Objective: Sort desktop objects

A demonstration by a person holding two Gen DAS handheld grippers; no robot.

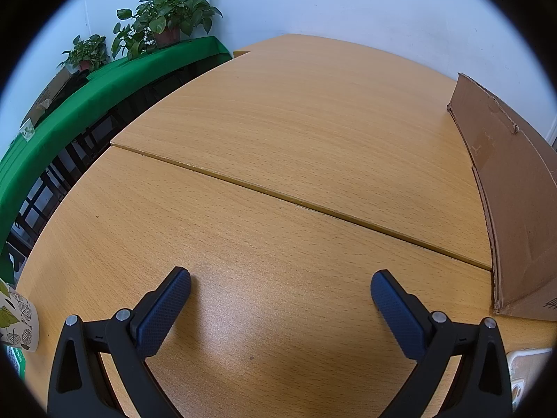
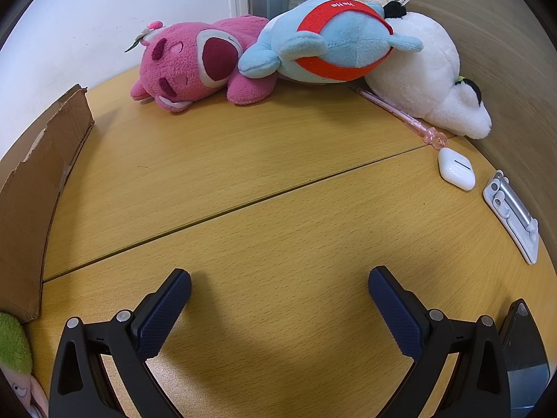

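Note:
In the right wrist view, a pink plush bear (image 2: 195, 62), a blue plush with a red band (image 2: 330, 41) and a white plush (image 2: 428, 73) lie at the far side of the wooden desk (image 2: 243, 160). A pink pen (image 2: 400, 115), a white earbud case (image 2: 456, 169) and a white folding stand (image 2: 513, 216) lie at the right. My right gripper (image 2: 278, 287) is open and empty above bare desk. My left gripper (image 1: 280, 289) is open and empty above bare desk (image 1: 278, 139).
A brown cardboard box stands at the right in the left wrist view (image 1: 515, 188) and at the left in the right wrist view (image 2: 31, 188). A leaf-print paper cup (image 1: 17, 320) is at the left edge. A dark phone (image 2: 522, 341) lies bottom right. A green plush (image 2: 14, 345) is bottom left. Potted plants (image 1: 167, 14) stand on a green-covered shelf.

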